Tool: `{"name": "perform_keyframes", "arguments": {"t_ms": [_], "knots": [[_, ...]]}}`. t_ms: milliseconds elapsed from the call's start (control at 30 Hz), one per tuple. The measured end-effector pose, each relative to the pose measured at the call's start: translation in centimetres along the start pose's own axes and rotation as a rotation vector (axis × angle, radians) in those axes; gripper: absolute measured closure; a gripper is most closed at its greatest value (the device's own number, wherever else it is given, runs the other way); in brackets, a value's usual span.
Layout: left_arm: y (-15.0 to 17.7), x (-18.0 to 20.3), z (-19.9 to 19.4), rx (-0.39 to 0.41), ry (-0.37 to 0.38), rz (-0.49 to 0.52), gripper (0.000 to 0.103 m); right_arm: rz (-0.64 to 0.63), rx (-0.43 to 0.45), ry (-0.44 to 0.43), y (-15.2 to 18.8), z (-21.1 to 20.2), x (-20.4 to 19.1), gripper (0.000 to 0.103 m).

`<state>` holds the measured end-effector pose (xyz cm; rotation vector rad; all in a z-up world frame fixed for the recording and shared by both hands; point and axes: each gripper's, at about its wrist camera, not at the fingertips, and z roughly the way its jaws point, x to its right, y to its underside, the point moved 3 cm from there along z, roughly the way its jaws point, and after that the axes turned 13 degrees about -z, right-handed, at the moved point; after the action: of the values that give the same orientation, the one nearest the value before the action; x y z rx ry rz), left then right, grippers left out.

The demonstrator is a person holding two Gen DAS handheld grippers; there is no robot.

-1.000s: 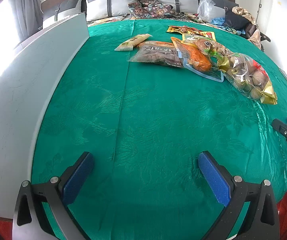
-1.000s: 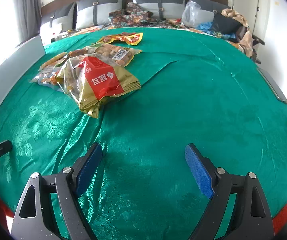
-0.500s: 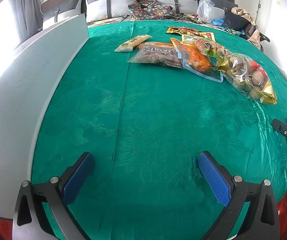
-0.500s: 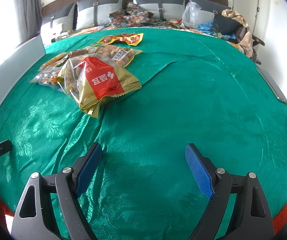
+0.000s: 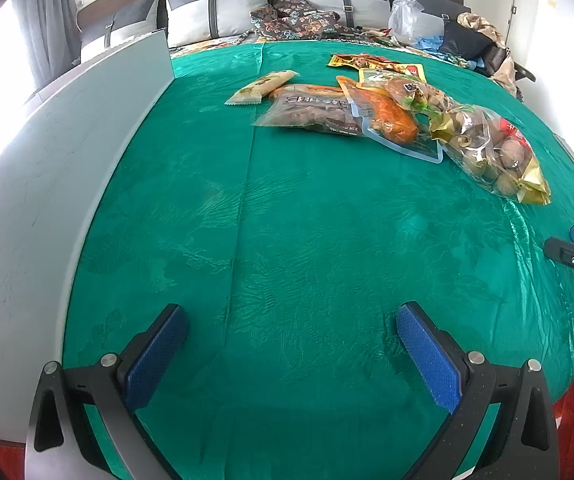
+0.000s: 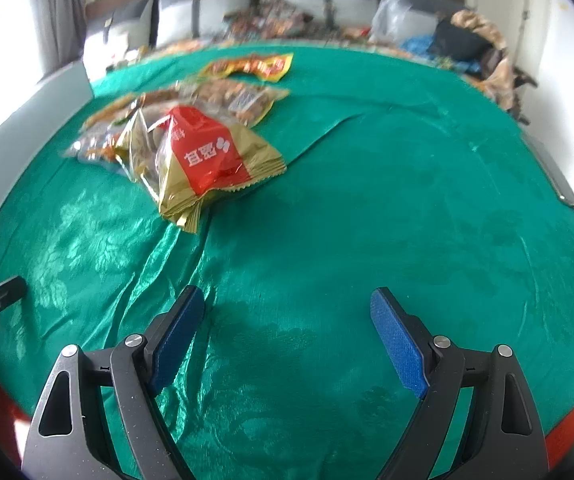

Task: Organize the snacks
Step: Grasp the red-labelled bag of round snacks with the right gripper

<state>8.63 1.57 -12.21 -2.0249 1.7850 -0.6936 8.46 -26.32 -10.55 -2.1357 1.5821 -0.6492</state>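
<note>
Both tools hover low over the near part of a bench covered in green patterned cloth (image 5: 287, 240). The left tool (image 5: 291, 354) gapes wide and holds nothing; the right tool (image 6: 287, 336) likewise stands wide apart and empty. The snack packets (image 5: 367, 108) lie heaped toward the far right of the cloth, the gold-and-red bag (image 6: 207, 160) nearest. A grey panel (image 5: 47, 184) runs along the left edge. Bare cloth stretches between the tools and the heap.
</note>
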Motion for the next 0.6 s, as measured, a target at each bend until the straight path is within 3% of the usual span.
{"name": "perform_keyframes", "arguments": {"t_ms": [67, 200, 267, 367, 500, 600], "knots": [[0.0, 0.0, 0.0, 0.001, 0.003, 0.003, 0.000, -0.021, -0.073, -0.019, -0.7, -0.1, 0.5, 0.019], [0.0, 0.0, 0.0, 0.002, 0.007, 0.007, 0.000, -0.096, 0.060, -0.077, -3.1, -3.8, 0.1, 0.018], [0.0, 0.0, 0.1, 0.002, 0.008, 0.008, 0.000, -0.201, 0.073, -0.123, -4.8, -4.3, -1.5, 0.017], [0.0, 0.0, 0.1, 0.002, 0.010, 0.011, 0.000, -0.404, 0.057, -0.091, -7.6, -3.2, -4.2, 0.017], [0.2, -0.1, 0.0, -0.001, 0.016, 0.019, 0.000, -0.449, -0.042, -0.092, -10.8, 1.1, -4.6, 0.017], [0.3, -0.2, -0.1, 0.001, 0.019, 0.022, 0.000, -0.384, -0.134, -0.198, -11.3, 4.1, -4.1, 0.018]]}}
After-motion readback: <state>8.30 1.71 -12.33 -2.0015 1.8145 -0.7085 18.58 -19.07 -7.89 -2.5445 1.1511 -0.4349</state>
